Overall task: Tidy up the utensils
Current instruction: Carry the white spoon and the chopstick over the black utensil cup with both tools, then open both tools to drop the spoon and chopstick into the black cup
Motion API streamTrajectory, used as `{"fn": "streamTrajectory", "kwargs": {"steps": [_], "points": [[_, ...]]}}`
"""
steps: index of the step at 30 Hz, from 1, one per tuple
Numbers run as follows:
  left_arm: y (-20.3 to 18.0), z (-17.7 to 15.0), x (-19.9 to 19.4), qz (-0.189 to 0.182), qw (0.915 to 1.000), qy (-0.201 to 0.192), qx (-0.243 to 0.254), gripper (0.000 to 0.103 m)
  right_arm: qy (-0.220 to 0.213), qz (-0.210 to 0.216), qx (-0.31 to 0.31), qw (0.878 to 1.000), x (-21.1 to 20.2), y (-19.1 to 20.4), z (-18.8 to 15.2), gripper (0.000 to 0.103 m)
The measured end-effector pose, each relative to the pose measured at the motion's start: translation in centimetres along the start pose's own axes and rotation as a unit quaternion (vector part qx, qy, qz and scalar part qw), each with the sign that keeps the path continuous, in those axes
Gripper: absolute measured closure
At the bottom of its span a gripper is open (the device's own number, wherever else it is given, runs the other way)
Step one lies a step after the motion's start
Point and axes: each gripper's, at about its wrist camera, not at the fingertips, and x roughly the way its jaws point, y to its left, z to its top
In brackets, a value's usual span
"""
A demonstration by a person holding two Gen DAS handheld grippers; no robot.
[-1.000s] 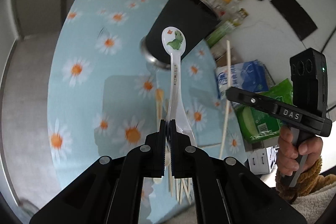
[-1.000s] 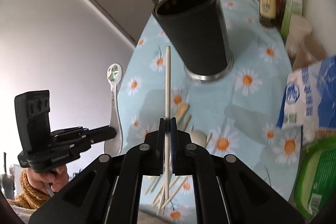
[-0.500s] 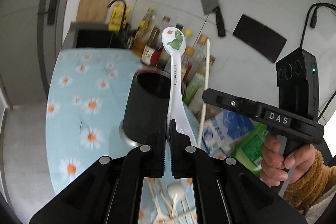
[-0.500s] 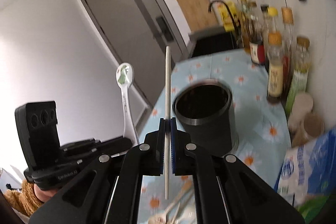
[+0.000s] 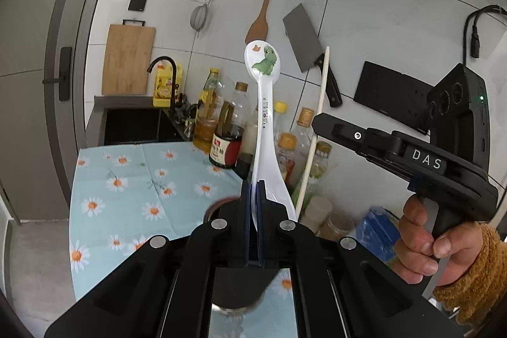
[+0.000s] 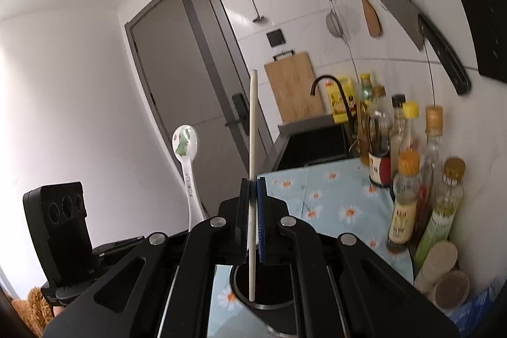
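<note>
White ceramic spoon, printed with a green dinosaur, stands upright in your left claw, whose jaws are pressed together on its bowl end, handle tip uppermost. Your right claw is clamped on a pale wooden chopstick, also upright.

View differences: the left wrist view shows your right hand wrapped round the handle of the other tool, with a brown fuzzy cuff at the wrist; the right wrist view shows only the camera block and body of the left tool at lower left, its hand almost hidden. The right wrist view alone shows the chopstick's lower tip hanging over the open mouth of the dark utensil holder; in the left wrist view the holder is mostly hidden behind the claw, only part of its rim showing.

Edges and room: the holder stands on the daisy-print cloth of the counter. Open cloth lies to the left and far side. A row of bottles lines the right edge against the tiled wall, and jars sit near right. A sink with a black tap lies at the far end.

Pose: both tools are held level and side by side above the holder, spoon left of chopstick, apart from each other.
</note>
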Motion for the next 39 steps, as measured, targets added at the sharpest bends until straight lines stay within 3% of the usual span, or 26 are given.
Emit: {"fn": "streamTrajectory", "kwargs": {"steps": [9,15,21,27,30,34,37,39], "points": [[0.1,-1.0,2.5,0.006,0.9996,-0.017,0.020,0.101,-0.005,-0.015,-0.013,1.000,2.1,-0.9,-0.5,0.097],[0.3,-2.5,4.4,0.020,0.9995,0.003,0.025,0.101,0.012,-0.024,-0.010,1.000,3.3,-1.6,-2.0,0.097],[-0.8,-3.6,5.3,0.041,0.9965,0.022,0.070,0.100,0.030,-0.030,-0.010,0.999,3.9,-2.0,-3.6,0.097],[-0.2,-3.9,5.8,0.052,0.9960,0.041,0.060,0.099,0.047,-0.034,-0.003,0.998,4.4,-2.3,-4.8,0.097],[-0.3,-3.9,5.7,0.052,0.9959,0.044,0.059,0.099,0.052,-0.038,-0.003,0.998,4.4,-2.3,-4.8,0.084],[-0.3,-3.8,5.4,0.049,0.9964,0.052,0.046,0.099,0.050,-0.040,0.011,0.998,3.8,-2.7,-4.7,0.083],[-0.4,-3.9,4.9,0.048,0.9966,0.055,0.039,0.087,0.051,-0.044,0.012,0.998,3.3,-2.9,-4.7,0.083],[-0.6,-3.8,4.4,0.046,0.9969,0.053,0.037,0.085,0.051,-0.046,0.012,0.998,3.0,-2.9,-4.7,0.083]]}}
